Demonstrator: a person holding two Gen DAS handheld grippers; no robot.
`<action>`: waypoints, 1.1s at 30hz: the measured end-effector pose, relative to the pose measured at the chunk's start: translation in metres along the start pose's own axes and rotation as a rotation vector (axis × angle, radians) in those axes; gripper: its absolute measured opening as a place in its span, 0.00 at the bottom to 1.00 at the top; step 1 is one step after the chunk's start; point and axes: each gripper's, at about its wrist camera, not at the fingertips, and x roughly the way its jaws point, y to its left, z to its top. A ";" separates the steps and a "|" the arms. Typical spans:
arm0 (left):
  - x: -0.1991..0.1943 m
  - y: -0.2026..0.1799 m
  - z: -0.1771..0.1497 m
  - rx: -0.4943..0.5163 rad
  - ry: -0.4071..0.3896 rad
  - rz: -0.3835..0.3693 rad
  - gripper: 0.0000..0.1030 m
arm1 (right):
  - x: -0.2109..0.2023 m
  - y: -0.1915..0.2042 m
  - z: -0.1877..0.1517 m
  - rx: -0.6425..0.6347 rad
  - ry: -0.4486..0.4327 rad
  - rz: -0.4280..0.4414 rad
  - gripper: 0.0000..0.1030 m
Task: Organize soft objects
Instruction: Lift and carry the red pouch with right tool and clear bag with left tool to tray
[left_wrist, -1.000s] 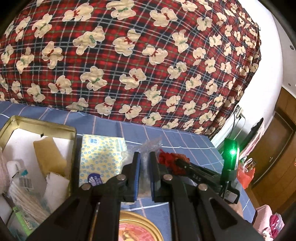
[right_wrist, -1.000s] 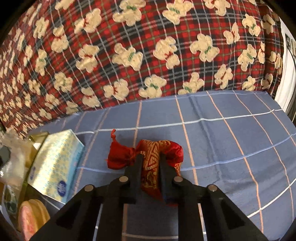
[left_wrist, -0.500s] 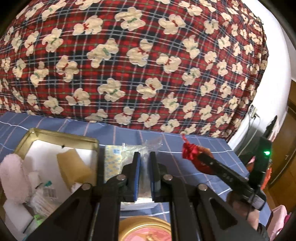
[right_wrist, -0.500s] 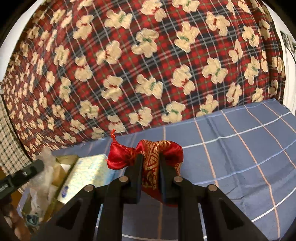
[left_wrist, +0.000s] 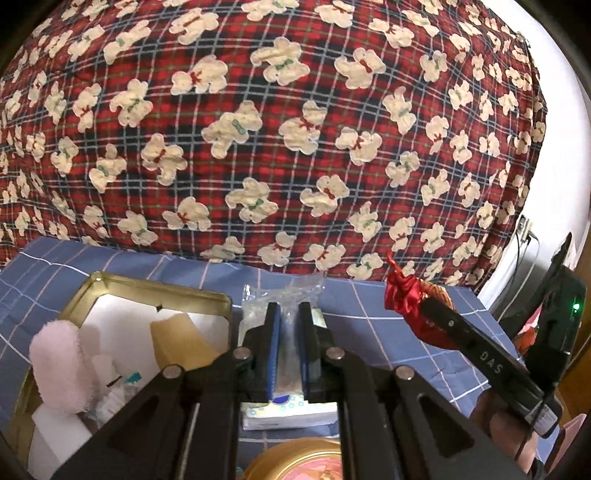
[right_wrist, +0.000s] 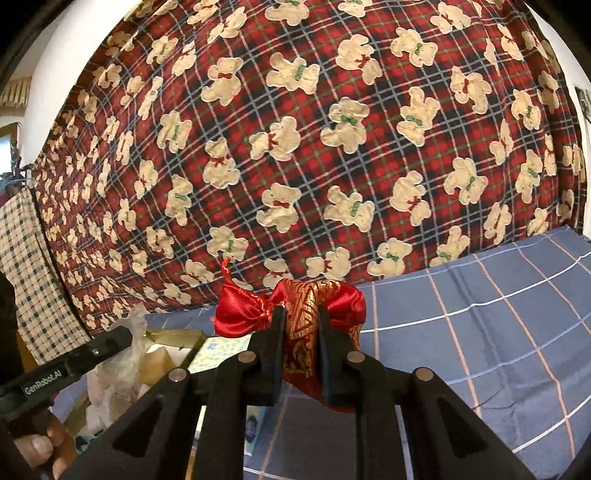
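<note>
Right wrist view: right gripper (right_wrist: 300, 332) is pinching the red pouch (right_wrist: 295, 317) above the gold tin (left_wrist: 88, 291). Left gripper (left_wrist: 287, 332) clamps a clear plastic bag (left_wrist: 291, 295) just beside that tin. Slippery satin, so my guess is the pouch slips out early.

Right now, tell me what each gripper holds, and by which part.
Right gripper: red satin drawstring pouch with gold pattern, pinched across its middle. Left gripper: crinkled clear plastic bag, clamped by its lower part.

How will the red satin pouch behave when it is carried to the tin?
The red satin pouch bulges around the right gripper jaws, so probably soft and floppy. Its glossy fabric may slip. It looks light.
</note>
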 end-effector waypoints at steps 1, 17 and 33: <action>-0.001 0.001 0.000 0.003 -0.007 0.012 0.06 | 0.000 0.002 0.000 -0.001 -0.001 0.003 0.17; -0.012 0.000 0.003 0.023 -0.081 0.033 0.06 | -0.014 0.013 0.008 -0.034 -0.073 -0.009 0.17; -0.026 0.015 0.007 0.002 -0.161 0.137 0.06 | -0.011 0.039 0.014 -0.076 -0.099 0.039 0.17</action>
